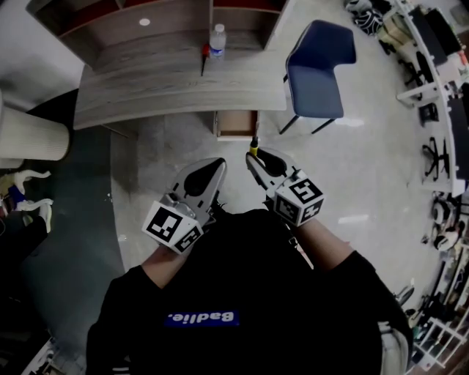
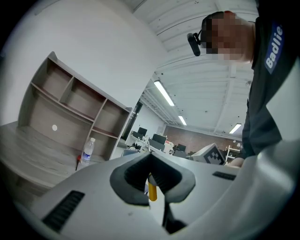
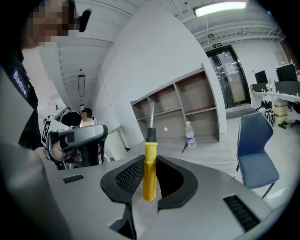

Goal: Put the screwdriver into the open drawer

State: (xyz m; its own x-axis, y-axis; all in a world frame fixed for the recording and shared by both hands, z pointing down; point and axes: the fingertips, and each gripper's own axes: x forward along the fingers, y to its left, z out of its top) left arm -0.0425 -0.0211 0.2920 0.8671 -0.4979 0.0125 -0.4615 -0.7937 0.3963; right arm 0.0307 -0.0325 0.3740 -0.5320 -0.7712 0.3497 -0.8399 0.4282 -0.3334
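Note:
A yellow-handled screwdriver (image 1: 254,149) with a black collar and metal shaft stands upright between the pads of my right gripper (image 1: 253,156), which is shut on its handle (image 3: 149,168). The right gripper (image 3: 150,161) hangs just short of the open wooden drawer (image 1: 236,124), which juts out from under the grey desk (image 1: 146,91). My left gripper (image 1: 219,162) floats beside it on the left, its jaw tips meeting with nothing held. In the left gripper view the left gripper (image 2: 150,160) shows a sliver of the yellow handle (image 2: 152,192) behind its tips.
A water bottle (image 1: 218,40) and a red-handled tool (image 1: 204,58) lie on the desk in front of a wooden shelf unit (image 1: 124,22). A blue chair (image 1: 319,69) stands right of the drawer. A white cylinder (image 1: 29,132) sits at far left.

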